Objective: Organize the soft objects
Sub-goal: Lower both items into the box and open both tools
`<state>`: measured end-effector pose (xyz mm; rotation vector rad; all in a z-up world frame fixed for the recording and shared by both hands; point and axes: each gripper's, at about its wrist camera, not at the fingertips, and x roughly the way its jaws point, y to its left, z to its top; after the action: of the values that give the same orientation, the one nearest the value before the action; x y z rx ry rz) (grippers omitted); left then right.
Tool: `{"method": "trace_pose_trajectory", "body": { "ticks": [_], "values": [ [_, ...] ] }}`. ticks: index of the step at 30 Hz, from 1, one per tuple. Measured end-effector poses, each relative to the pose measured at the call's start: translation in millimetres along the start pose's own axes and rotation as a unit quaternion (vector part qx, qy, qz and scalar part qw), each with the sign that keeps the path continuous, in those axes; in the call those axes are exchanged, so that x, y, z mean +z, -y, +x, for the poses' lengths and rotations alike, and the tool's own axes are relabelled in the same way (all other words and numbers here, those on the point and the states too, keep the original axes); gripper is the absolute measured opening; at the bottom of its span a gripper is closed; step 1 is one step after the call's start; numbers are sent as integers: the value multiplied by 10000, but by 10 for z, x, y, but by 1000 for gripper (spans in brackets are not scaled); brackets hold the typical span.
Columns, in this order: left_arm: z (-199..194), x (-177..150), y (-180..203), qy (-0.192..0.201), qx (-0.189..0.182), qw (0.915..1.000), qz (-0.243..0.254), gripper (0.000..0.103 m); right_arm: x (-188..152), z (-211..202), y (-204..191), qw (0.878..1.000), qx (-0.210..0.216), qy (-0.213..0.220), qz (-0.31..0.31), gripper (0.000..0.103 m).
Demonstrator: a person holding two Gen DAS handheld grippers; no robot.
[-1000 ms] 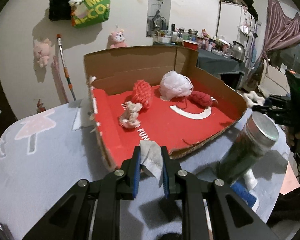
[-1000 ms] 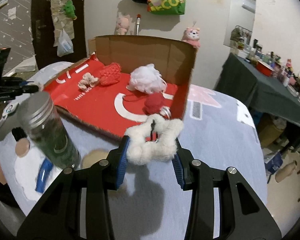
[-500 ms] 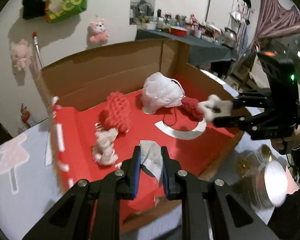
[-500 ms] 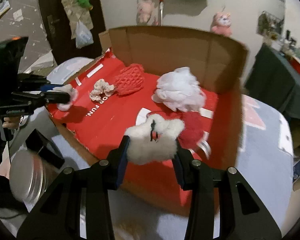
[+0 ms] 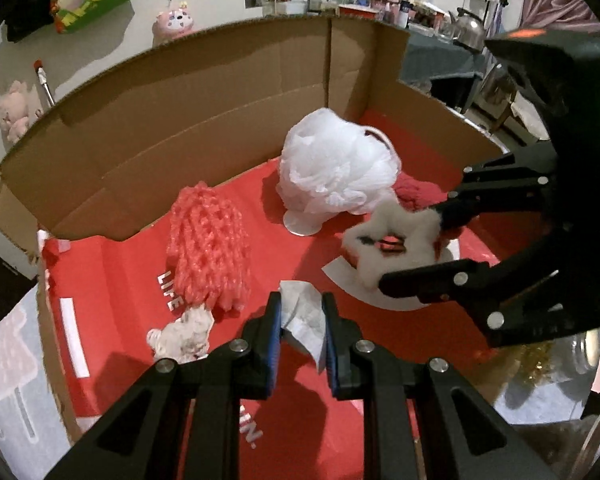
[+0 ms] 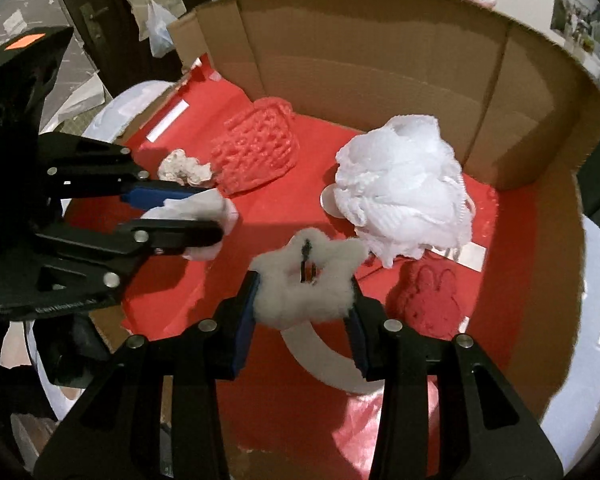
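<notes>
You are holding both loads over the cardboard box (image 5: 220,92) for dropping inside: left gripper (image 5: 300,320) clenching a crumpled tissue (image 5: 302,314), right gripper (image 6: 304,304) grasping a fluffy white scrunchie (image 6: 296,292).

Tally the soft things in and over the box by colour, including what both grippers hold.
White or cream: 4. Bath puff, fluffy ring in the right gripper, tissue in the left gripper, cream scrunchie.
Red: 2. Net sponge, bunny pad.
Total: 6.
</notes>
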<state>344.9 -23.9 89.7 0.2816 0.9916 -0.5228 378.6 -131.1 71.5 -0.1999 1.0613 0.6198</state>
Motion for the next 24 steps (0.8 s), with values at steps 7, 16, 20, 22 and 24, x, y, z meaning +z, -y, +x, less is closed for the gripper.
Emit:
{"method": "trace_pose_trajectory", "body": {
  "ticks": [7, 16, 20, 22, 24],
  "values": [
    [85, 17, -51, -97, 64, 9999, -51, 20, 79, 142, 66, 9996, -26, -266, 57, 40],
    [199, 95, -75, -246, 83, 9996, -69, 20, 100, 196, 55, 9990, -115, -418, 101, 40],
    [222, 94, -90, -250, 86, 9996, -85, 20, 92, 212, 63, 9987, -163, -484, 92, 40],
    [240, 98, -87, -251, 99, 9996, -70, 20, 81, 208, 62, 9986, -192, -492, 65, 40],
    [252, 92, -89, -245, 97, 9996, -62, 20, 84, 210, 46, 9985, -229, -506, 22, 40]
  ]
}}
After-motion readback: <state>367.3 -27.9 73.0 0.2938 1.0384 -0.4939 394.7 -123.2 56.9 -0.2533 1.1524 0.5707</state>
